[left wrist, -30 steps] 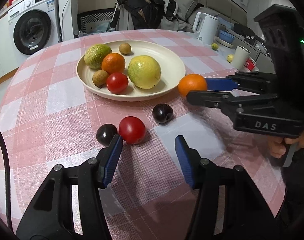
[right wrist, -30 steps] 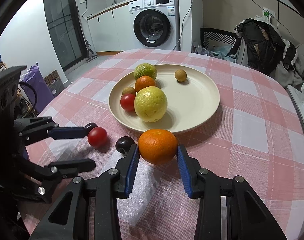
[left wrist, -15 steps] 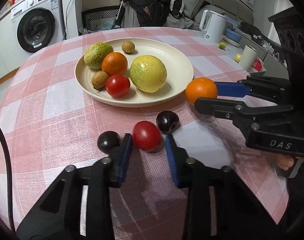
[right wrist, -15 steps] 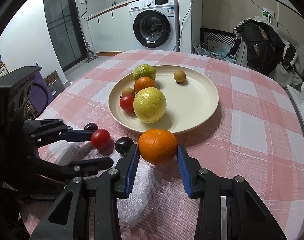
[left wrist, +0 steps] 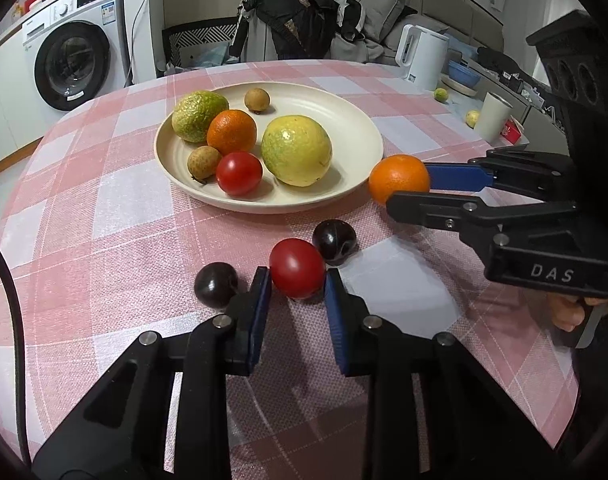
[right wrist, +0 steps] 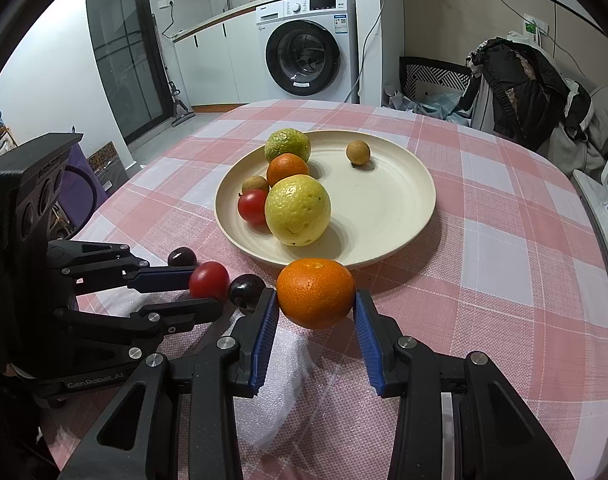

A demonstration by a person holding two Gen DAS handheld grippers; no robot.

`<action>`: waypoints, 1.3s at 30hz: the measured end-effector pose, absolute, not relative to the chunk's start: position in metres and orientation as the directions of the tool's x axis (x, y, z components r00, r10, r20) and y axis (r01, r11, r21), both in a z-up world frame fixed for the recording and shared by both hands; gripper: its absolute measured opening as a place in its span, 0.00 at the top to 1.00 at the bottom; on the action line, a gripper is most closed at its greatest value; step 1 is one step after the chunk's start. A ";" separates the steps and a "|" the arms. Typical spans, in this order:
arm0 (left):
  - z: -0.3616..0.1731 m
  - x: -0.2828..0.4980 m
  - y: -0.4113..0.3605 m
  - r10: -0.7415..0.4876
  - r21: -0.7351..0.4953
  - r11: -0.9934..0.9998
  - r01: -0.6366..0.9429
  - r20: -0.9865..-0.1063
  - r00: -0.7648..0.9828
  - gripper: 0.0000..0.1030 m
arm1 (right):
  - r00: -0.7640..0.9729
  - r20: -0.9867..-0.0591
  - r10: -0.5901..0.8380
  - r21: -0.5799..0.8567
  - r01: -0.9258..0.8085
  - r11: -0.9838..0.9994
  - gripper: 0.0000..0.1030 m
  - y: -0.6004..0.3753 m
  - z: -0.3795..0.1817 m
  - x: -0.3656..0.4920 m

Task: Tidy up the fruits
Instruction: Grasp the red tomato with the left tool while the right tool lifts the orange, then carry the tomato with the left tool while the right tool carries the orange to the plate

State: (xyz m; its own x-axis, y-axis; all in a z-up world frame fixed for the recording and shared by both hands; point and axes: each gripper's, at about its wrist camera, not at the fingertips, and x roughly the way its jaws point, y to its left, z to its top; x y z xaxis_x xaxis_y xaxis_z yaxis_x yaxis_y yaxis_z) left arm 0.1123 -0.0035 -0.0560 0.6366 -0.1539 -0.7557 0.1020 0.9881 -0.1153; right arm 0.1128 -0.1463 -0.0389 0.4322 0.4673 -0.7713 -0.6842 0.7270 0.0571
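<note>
A cream plate (left wrist: 356,136) (right wrist: 400,200) holds a yellow citrus (left wrist: 295,151), a green citrus (left wrist: 199,116), an orange (left wrist: 231,131), a red tomato (left wrist: 239,173) and two small brown fruits. My left gripper (left wrist: 297,280) is shut on a loose red tomato (left wrist: 297,268) (right wrist: 209,280) on the cloth. Two dark plums (left wrist: 215,284) (left wrist: 334,239) lie beside it. My right gripper (right wrist: 316,300) is shut on an orange (right wrist: 316,292) (left wrist: 398,178) just off the plate's near rim.
The round table has a pink checked cloth (left wrist: 103,240). A white kettle (left wrist: 422,56), a white cup (left wrist: 494,116) and small fruits stand at the far right edge. A washing machine (right wrist: 310,44) and a chair with clothes (right wrist: 516,84) stand beyond the table.
My left gripper moved forward around the loose red tomato and closed on it. My right gripper stayed shut on the orange, nearly still.
</note>
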 end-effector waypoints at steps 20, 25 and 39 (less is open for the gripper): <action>-0.016 0.086 0.003 -0.150 -0.108 0.989 0.105 -0.629 0.763 0.77 | 0.467 -0.729 0.501 0.074 -0.673 0.736 0.61 -0.153 -0.028 0.112; -0.005 0.084 0.005 -0.126 -0.097 0.992 0.085 -0.596 0.793 0.77 | 0.495 -0.686 0.533 0.097 -0.664 0.741 0.61 -0.160 -0.018 0.112; 0.009 0.098 0.011 -0.091 -0.095 0.994 0.047 -0.531 0.843 0.76 | 0.574 -0.599 0.558 0.088 -0.646 0.759 0.61 -0.169 0.006 0.108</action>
State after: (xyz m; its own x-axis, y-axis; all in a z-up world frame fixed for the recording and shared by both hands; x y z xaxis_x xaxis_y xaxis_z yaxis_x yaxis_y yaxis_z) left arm 0.0982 0.0106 0.0092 0.8425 -0.0905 -0.5310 0.0467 0.9943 -0.0955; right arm 0.1083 -0.1686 0.0060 0.5741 0.5582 -0.5990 -0.6456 0.7586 0.0880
